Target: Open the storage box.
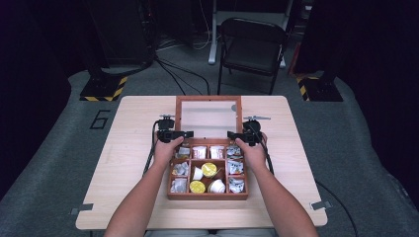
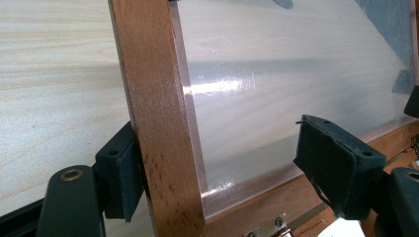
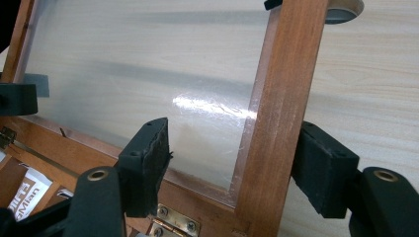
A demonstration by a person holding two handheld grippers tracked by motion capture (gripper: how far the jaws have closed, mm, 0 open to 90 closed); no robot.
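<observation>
A wooden compartment box (image 1: pixel 207 196) sits mid-table holding small yellow-lidded cups (image 1: pixel 209 169), white cups and foil sachets. Its glass-paned lid (image 1: pixel 208 118) is swung back behind it. My left gripper (image 1: pixel 175 134) straddles the lid's left frame rail (image 2: pixel 153 113): its jaws are wide apart, the outer pad against the rail's outside, the other over the glass (image 2: pixel 276 74), so the left gripper (image 2: pixel 227 163) is open. My right gripper (image 1: pixel 242 136) straddles the right rail (image 3: pixel 281 98) the same way; the right gripper (image 3: pixel 234 165) is open too.
The light wooden table (image 1: pixel 133 163) has bare surface on both sides of the box. Brass hinges (image 3: pixel 175 222) join lid and box. A black folding chair (image 1: pixel 252 47) stands beyond the table, with cables and striped stand bases (image 1: pixel 104 89) on the floor.
</observation>
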